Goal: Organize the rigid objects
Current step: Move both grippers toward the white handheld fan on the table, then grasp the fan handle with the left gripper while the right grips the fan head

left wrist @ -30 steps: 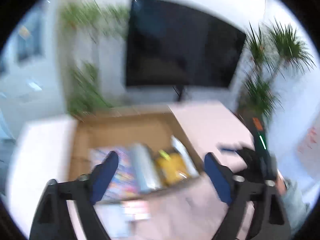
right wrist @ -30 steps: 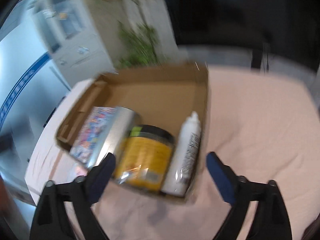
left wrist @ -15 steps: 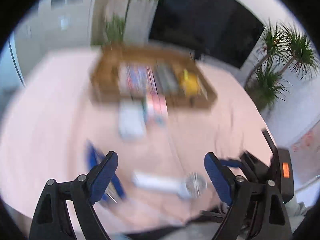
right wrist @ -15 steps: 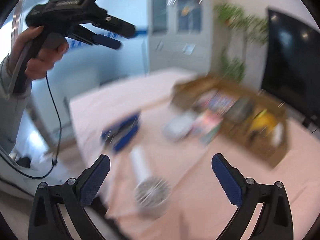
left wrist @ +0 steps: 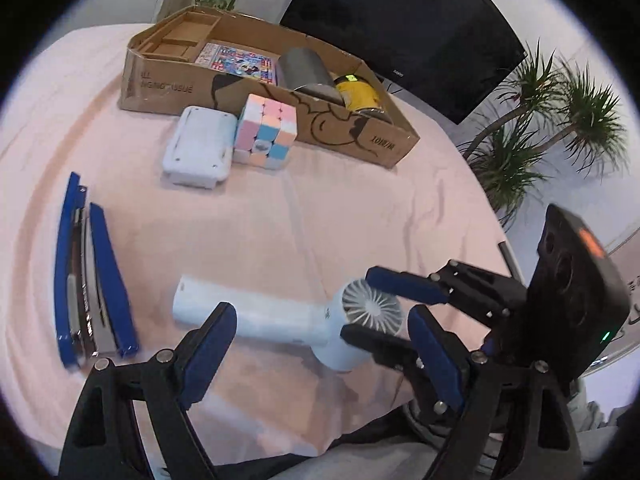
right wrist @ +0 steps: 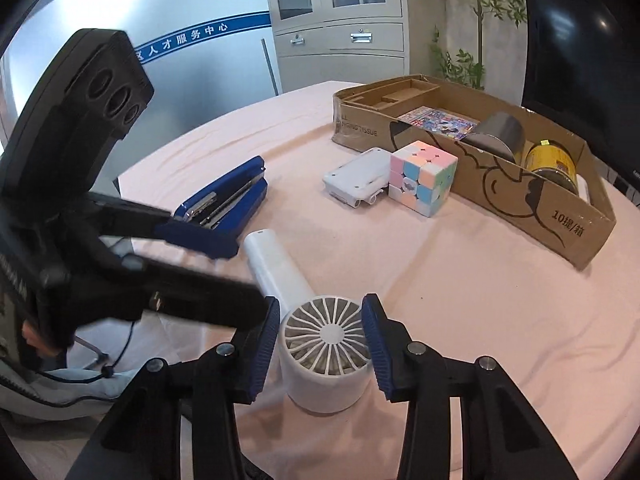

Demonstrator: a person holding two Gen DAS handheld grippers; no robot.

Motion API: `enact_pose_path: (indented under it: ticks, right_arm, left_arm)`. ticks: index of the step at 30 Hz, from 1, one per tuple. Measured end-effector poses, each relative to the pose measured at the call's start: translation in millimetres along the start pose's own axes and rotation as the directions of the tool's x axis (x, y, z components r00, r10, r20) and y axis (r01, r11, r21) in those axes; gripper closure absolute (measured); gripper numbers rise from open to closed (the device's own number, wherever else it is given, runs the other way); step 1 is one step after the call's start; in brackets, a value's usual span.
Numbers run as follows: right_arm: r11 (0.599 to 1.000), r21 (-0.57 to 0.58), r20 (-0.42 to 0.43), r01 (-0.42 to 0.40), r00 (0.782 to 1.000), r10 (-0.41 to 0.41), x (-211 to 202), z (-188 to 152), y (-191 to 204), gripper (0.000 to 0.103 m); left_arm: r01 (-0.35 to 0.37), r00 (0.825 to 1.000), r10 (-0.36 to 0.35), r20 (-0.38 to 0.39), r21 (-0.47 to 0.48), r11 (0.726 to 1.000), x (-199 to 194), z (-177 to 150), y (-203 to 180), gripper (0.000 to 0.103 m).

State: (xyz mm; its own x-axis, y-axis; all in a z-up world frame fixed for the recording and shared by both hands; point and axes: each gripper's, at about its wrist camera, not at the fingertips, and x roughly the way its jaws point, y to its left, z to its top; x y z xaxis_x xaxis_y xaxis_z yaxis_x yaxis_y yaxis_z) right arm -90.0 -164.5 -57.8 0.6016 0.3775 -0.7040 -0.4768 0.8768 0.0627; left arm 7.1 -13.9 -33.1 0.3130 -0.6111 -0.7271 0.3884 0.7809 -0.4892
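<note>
office room, pink-draped bench (right wrist: 480, 300). largest first: your cardboard box (right wrist: 500, 184) already holds a printed booklet, a grey cylinder (right wrist: 498, 136) and a yellow jar (right wrist: 554, 164). left outside: blue stapler (right wrist: 228, 200), white case (right wrist: 356, 178), pastel cube (right wrist: 424, 176), and the white handheld fan (right wrist: 320, 344) at the near edge. your right gripper (right wrist: 320, 340) has its jaws spread around the fan head, not yet clamped; your left gripper (left wrist: 316, 344) hangs released above its handle.

Seen from the left wrist, the fan (left wrist: 304, 320) lies at six o'clock, stapler (left wrist: 90, 280) at nine, cube (left wrist: 266, 132) and case (left wrist: 200, 146) before the box (left wrist: 256, 92) at twelve.
</note>
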Motion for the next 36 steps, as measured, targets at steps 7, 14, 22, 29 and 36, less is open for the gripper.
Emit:
enact_pose_path:
  ticks: [7, 14, 22, 29, 36]
  right_arm:
    - [0.987, -0.161, -0.021, 0.004, 1.000, -0.007, 1, -5, 1, 0.036]
    - [0.986, -0.127, -0.073, -0.106, 0.993, 0.098, 20, -3, -12, 0.039]
    - [0.912, 0.369, -0.020, -0.178, 0.980, 0.199, 20, -11, -96, 0.050]
    - [0.753, 0.657, -0.023, 0.036, 0.999, -0.028, -20, -50, -166, 0.047]
    - [0.902, 0.431, -0.055, 0.041, 0.998, -0.020, -34, -45, -135, 0.026]
  left_arm:
    - [0.022, 1.000, -0.022, 0.010, -0.012, 1.000, 0, 4, 6, 0.016]
    - [0.040, 0.999, -0.041, -0.006, -0.039, 0.998, 10, 3, 8, 0.016]
    - [0.075, 0.997, -0.076, -0.024, -0.032, 0.997, 21, 18, 0, 0.016]
    - [0.145, 0.981, -0.151, -0.124, -0.058, 0.988, 77, 47, -12, 0.016]
    - [0.167, 0.952, -0.169, -0.254, -0.030, 0.986, 137, 68, -36, 0.025]
